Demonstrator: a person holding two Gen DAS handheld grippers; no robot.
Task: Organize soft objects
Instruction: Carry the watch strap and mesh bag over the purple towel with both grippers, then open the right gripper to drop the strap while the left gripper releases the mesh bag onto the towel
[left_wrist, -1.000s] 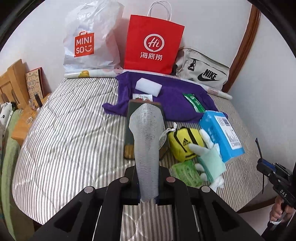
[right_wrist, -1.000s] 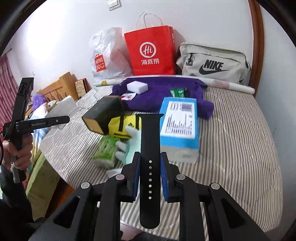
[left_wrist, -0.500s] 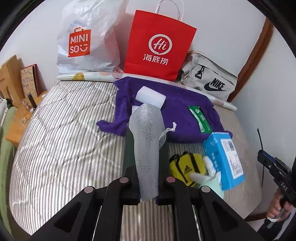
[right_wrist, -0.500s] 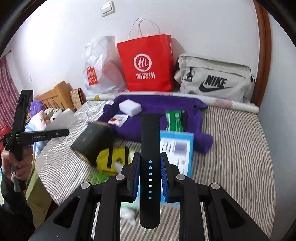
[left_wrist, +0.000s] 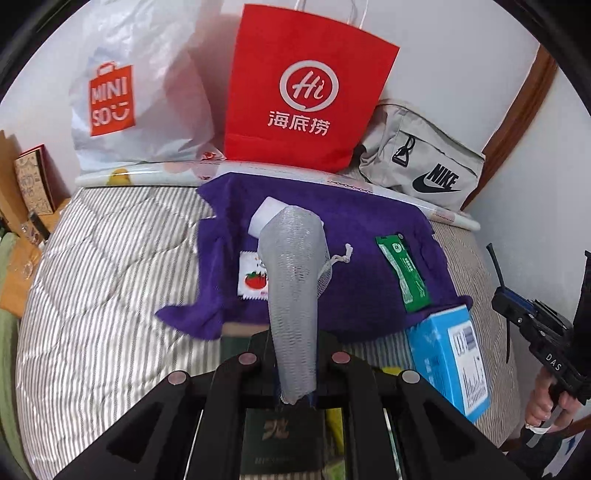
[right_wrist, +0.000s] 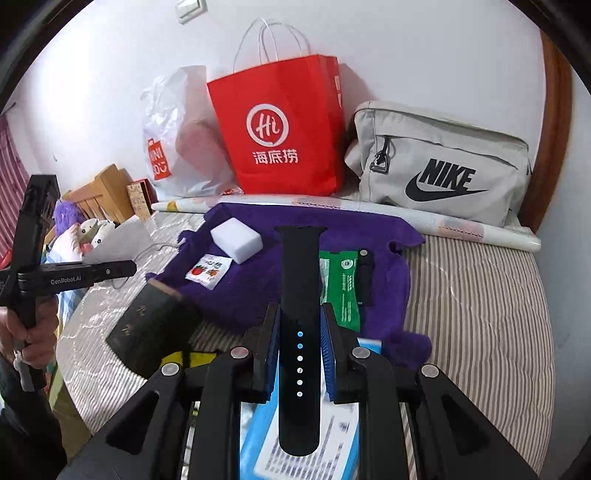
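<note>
My left gripper (left_wrist: 295, 354) is shut on a grey mesh pouch (left_wrist: 293, 280) with a white drawstring, held above the near edge of a purple towel (left_wrist: 365, 236). My right gripper (right_wrist: 299, 332) is shut on a black watch strap (right_wrist: 299, 295) with a row of holes, held over the blue box (right_wrist: 295, 458) and the purple towel (right_wrist: 266, 280). On the towel lie a white sponge block (right_wrist: 236, 239), a small tomato sachet (right_wrist: 208, 271) and a green packet (right_wrist: 341, 291).
A dark green box (right_wrist: 151, 328) and a yellow pouch (right_wrist: 192, 360) lie on the striped bed (right_wrist: 476, 314). A red paper bag (right_wrist: 280, 129), a white Miniso bag (right_wrist: 173, 147), a grey Nike bag (right_wrist: 439, 166) and a rolled poster (right_wrist: 369, 210) line the wall.
Both grippers have moved forward toward the purple towel, each still holding its object. The yellow pouch, glove and green pack have slipped under the views.
</note>
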